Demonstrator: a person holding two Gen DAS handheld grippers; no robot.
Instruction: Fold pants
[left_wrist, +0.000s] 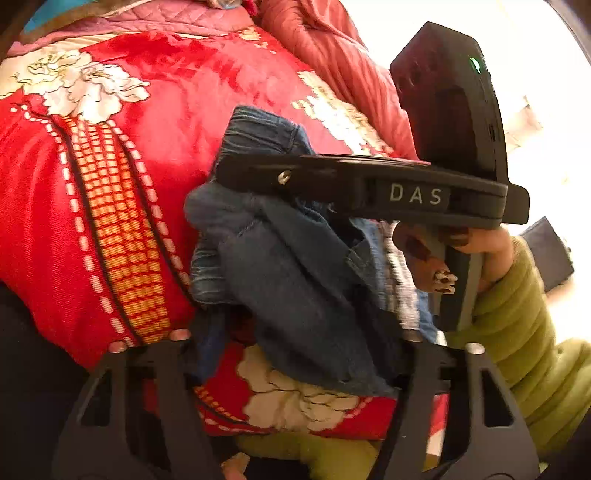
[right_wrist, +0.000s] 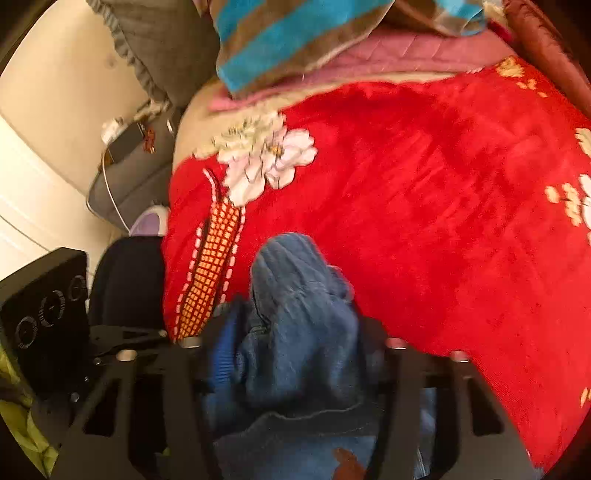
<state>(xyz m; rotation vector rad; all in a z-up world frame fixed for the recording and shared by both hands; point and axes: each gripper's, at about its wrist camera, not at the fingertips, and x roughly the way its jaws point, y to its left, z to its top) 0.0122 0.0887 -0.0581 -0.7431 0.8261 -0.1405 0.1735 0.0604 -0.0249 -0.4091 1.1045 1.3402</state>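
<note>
Right wrist view: bunched blue denim pants (right_wrist: 295, 314) are pinched between the right tongs (right_wrist: 295, 343); left tongs (left_wrist: 295, 343) are likewise clamped on them, over a red floral blanket (right_wrist: 443, 221).

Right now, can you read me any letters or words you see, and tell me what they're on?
"DAS": pale letters on the side of the black right gripper, seen from the left wrist camera.
No other words or numbers show; the red blanket carries only flowers and patterns, and the jeans show no readable label.

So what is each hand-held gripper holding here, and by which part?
Both hold the jeans: the right hand-held gripper clamps a bunched fold; the left has denim between its fingers, part unclear.
</note>
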